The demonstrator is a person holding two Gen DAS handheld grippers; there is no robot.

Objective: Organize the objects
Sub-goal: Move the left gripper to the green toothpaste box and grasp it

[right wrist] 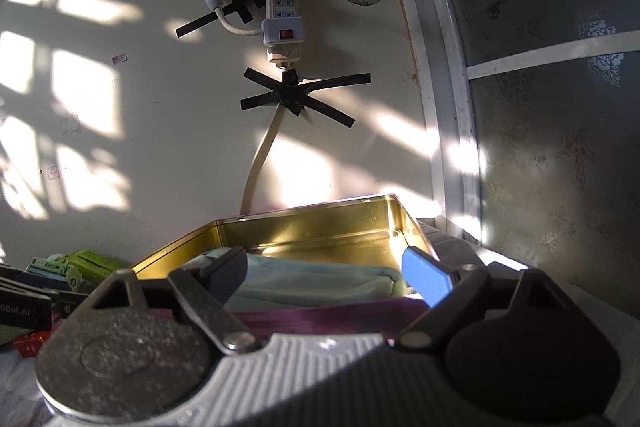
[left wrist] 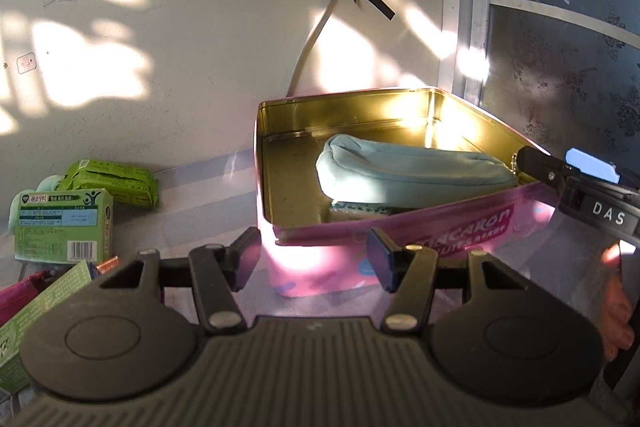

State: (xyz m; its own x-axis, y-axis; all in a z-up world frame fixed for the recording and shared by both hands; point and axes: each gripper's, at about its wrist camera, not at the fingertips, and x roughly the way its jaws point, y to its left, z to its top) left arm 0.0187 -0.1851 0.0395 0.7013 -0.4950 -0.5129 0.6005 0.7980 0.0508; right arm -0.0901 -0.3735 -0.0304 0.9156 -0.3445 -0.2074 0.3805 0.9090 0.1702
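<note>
An open pink tin [left wrist: 440,227] with a gold inside stands against the wall; it also shows in the right wrist view [right wrist: 320,231]. A light blue pouch [left wrist: 412,173] lies in it on top of a small white-green packet [left wrist: 358,211]; the pouch also shows in the right wrist view [right wrist: 316,287]. My left gripper [left wrist: 312,259] is open and empty, just in front of the tin's near wall. My right gripper [right wrist: 328,275] is open and empty at the tin's right near rim, over the pouch's end; it appears in the left wrist view [left wrist: 560,167].
Green boxes [left wrist: 64,227] and green packs [left wrist: 112,181] lie left of the tin, with a red item [left wrist: 24,291] nearer. A power strip [right wrist: 282,15], taped cable, bulb and small fan hang on the wall. A patterned glass door [right wrist: 560,107] stands at right.
</note>
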